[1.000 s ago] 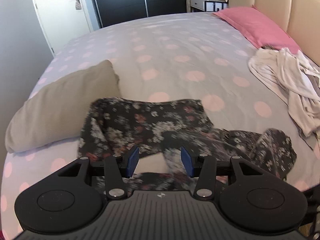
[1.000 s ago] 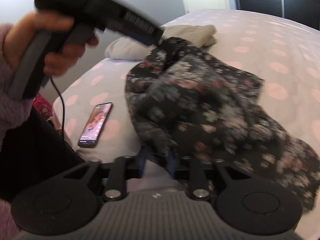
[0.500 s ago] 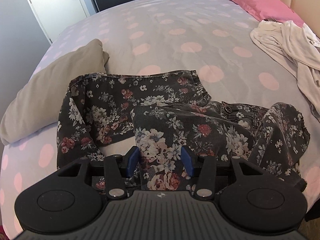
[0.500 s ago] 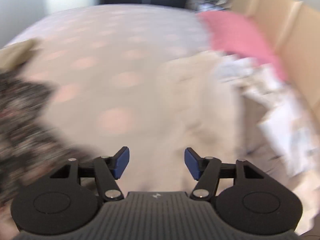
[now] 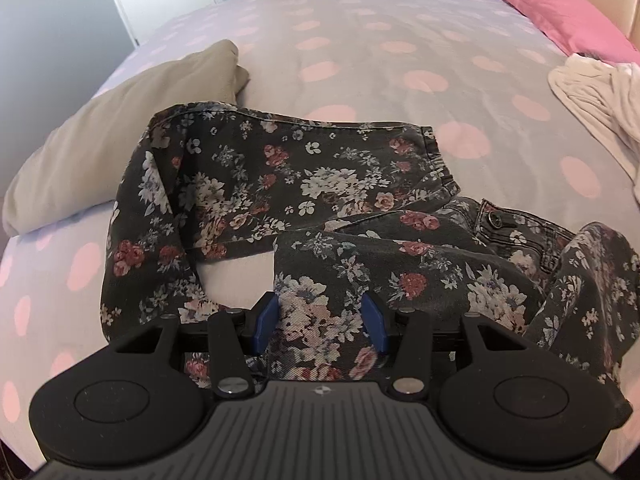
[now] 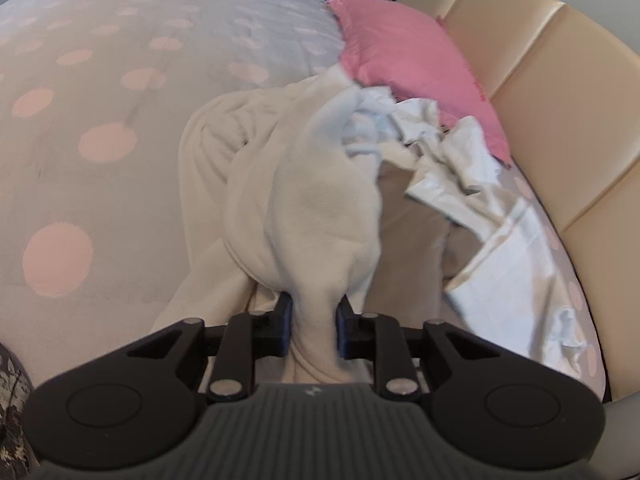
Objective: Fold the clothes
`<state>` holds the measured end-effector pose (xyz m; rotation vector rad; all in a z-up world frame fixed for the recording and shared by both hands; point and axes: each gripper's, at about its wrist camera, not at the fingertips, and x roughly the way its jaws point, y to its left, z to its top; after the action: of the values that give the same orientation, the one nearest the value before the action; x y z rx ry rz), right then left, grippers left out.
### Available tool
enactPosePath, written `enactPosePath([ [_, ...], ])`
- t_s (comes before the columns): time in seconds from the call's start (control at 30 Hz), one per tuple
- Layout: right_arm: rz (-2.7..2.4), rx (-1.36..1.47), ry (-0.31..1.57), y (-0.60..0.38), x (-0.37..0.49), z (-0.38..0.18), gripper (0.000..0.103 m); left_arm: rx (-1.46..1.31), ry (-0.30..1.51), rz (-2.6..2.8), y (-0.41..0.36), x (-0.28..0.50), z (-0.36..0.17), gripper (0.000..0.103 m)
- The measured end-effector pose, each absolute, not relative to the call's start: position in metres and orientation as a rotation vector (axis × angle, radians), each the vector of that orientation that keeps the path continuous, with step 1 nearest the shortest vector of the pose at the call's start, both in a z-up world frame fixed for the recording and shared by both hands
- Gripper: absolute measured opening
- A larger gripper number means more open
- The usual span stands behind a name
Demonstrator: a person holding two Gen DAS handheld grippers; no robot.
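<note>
Cream fleece garment (image 6: 320, 216) pinched in right tool (image 6: 313, 330), lower centre; left tool (image 5: 320, 316) spread wide over floral jeans (image 5: 304, 200).

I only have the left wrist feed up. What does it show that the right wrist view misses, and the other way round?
Left wrist only: the floral trousers spread crumpled on the bed, a beige pillow beside them, and the left tool open above the fabric, gripping nothing.

Right wrist only: the right tool shut on a cream garment, a white garment lying next to it, and the padded headboard.

Both: the polka-dot bedspread, the pink pillow and the pale clothes pile near it.
</note>
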<state>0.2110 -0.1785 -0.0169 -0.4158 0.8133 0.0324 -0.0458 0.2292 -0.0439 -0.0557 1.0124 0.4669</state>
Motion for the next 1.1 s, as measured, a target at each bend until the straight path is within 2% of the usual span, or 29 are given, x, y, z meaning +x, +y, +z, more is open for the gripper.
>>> enactPosePath([
  [0.27, -0.169, -0.39, 0.69, -0.231, 0.235, 0.049, 0.019, -0.064, 0.976, 0.48, 0.225, -0.057, -0.05, 0.044],
  [0.43, -0.212, -0.323, 0.772, -0.249, 0.247, 0.055, 0.023, -0.083, 0.97, 0.472, 0.227, -0.06, -0.049, 0.044],
  [0.47, -0.202, -0.307, 0.779, -0.247, 0.242, 0.054, 0.031, -0.081, 0.97, 0.474, 0.226, -0.06, -0.05, 0.045],
  [0.53, -0.174, -0.31, 0.752, -0.235, 0.224, 0.054, 0.038, -0.076, 0.97, 0.476, 0.225, -0.06, -0.049, 0.046],
  [0.6, -0.133, -0.332, 0.714, -0.219, 0.206, 0.056, 0.05, -0.069, 0.969, 0.477, 0.223, -0.06, -0.049, 0.046],
  [0.67, -0.067, -0.317, 0.691, -0.202, 0.185, 0.058, 0.053, -0.068, 0.966, 0.475, 0.222, -0.06, -0.047, 0.046],
  [0.77, 0.066, -0.267, 0.713, -0.173, 0.157, 0.053, 0.057, -0.068, 0.964, 0.475, 0.221, -0.06, -0.045, 0.046],
  [1.1, 0.489, -0.133, 0.994, -0.082, 0.087, -0.031, 0.06, -0.093, 0.899, 0.429, 0.214, -0.076, -0.024, 0.049],
])
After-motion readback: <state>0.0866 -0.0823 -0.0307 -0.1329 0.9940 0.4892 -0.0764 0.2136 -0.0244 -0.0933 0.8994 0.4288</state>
